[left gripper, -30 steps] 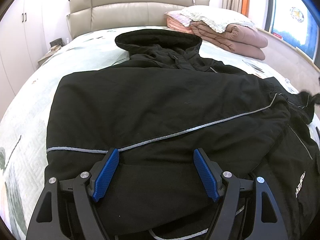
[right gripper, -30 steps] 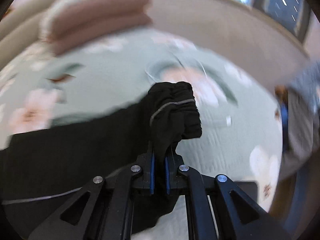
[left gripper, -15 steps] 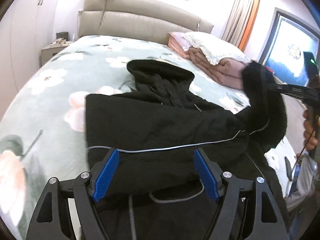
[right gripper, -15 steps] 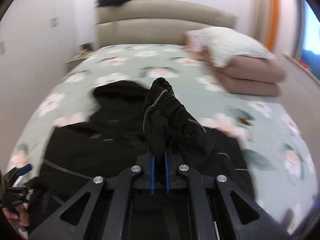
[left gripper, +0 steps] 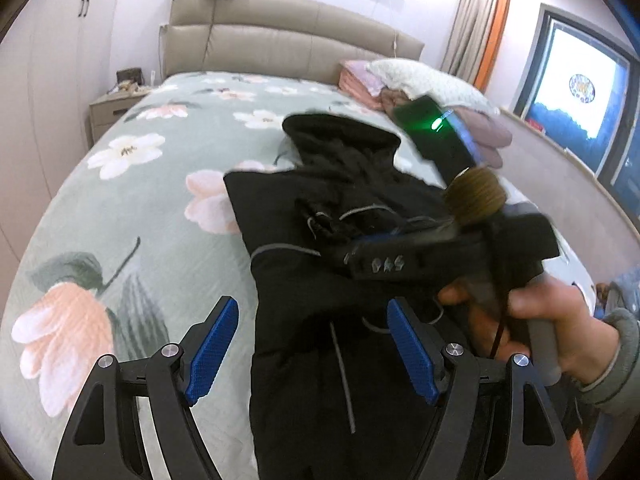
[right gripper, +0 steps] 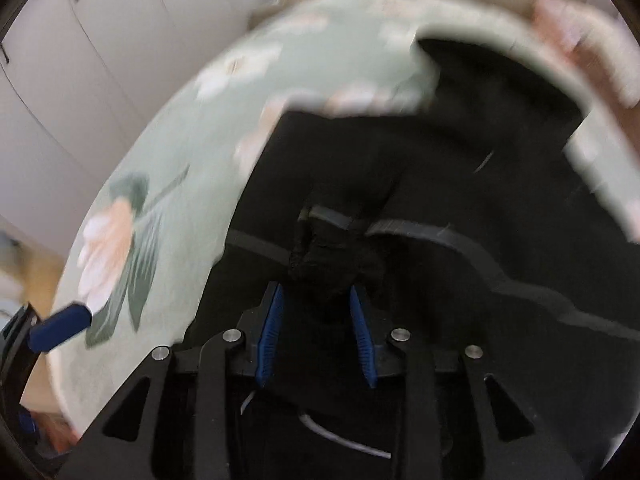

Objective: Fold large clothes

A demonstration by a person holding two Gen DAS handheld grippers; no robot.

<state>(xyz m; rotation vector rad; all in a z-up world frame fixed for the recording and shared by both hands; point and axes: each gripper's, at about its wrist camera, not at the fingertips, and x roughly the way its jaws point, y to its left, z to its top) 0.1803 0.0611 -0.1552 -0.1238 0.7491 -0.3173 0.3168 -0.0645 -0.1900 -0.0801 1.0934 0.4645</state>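
Observation:
A large black hooded jacket (left gripper: 320, 208) with grey piping lies on the floral bed, its right side folded over the body. My left gripper (left gripper: 312, 348) is open and empty, hovering over the jacket's lower left edge. My right gripper (right gripper: 316, 304) has its jaws partly apart, with the black sleeve cuff (right gripper: 336, 256) lying loosely between the blue pads (right gripper: 272, 320). In the left wrist view the right gripper's body (left gripper: 384, 260) and the hand holding it reach across the jacket from the right. The right wrist view is blurred.
The green floral bedspread (left gripper: 132, 184) spreads out to the left. Folded pink blankets and a white pillow (left gripper: 424, 84) sit at the far right by the beige headboard (left gripper: 280, 40). A bedside table (left gripper: 112, 108) stands at the far left, a window at the right.
My right gripper carried the sleeve from the right across the jacket to its middle, then opened from shut on the cuff. The left gripper drew back and rose, staying open.

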